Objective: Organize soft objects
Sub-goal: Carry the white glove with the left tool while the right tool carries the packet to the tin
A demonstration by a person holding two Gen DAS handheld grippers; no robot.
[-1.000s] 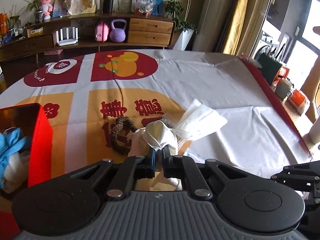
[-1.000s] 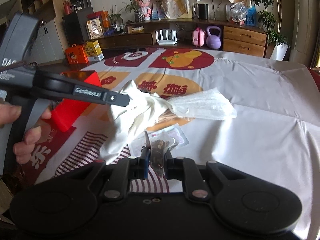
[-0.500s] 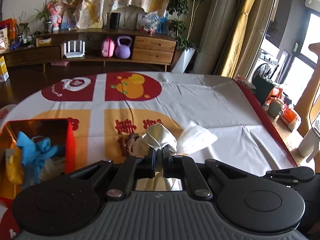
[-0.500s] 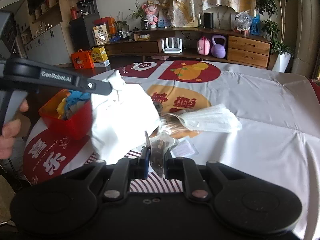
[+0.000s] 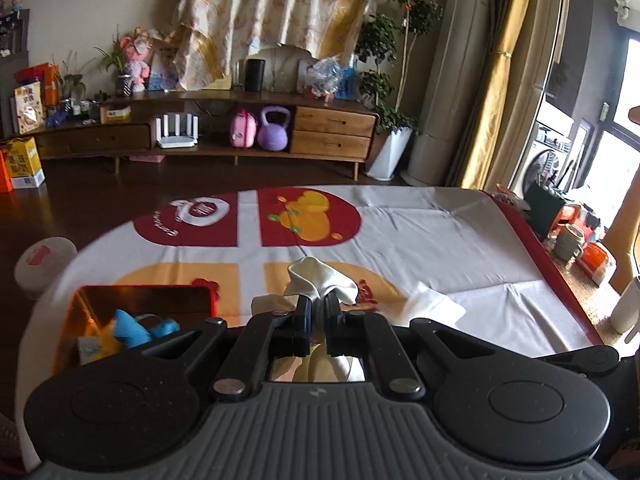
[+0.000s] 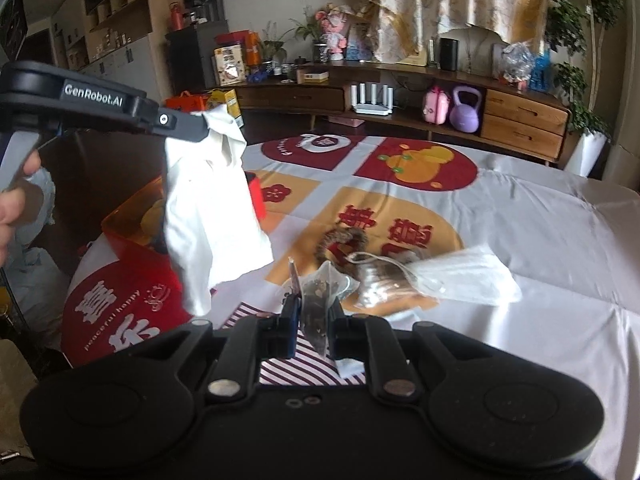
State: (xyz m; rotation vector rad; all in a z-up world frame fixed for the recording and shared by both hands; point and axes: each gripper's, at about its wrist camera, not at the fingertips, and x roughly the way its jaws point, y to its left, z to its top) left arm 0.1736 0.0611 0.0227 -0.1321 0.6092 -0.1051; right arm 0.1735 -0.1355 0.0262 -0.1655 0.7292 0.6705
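Observation:
My left gripper (image 5: 316, 305) is shut on a bunched white cloth (image 5: 320, 276). In the right wrist view the left gripper (image 6: 202, 126) is up at the left, and the white cloth (image 6: 216, 216) hangs from it in the air beside the red box (image 6: 132, 210). The red box (image 5: 136, 306) holds blue and yellow soft items. My right gripper (image 6: 314, 312) is shut on a clear pouch of brown bits (image 6: 318, 298), a little above the table. A white face mask (image 6: 468, 276), a brown scrunchie (image 6: 340, 240) and a shiny wrapper (image 6: 380, 282) lie on the tablecloth.
The printed tablecloth (image 5: 440, 240) has a red border at the right edge. The face mask (image 5: 434, 306) lies right of my left gripper. A white bucket (image 5: 44, 264) stands on the floor at the left. A wooden cabinet (image 5: 332, 132) runs along the far wall.
My left gripper has risen with the white cloth, lifting it off the table and over toward the red box. My right gripper has risen a little with the pouch.

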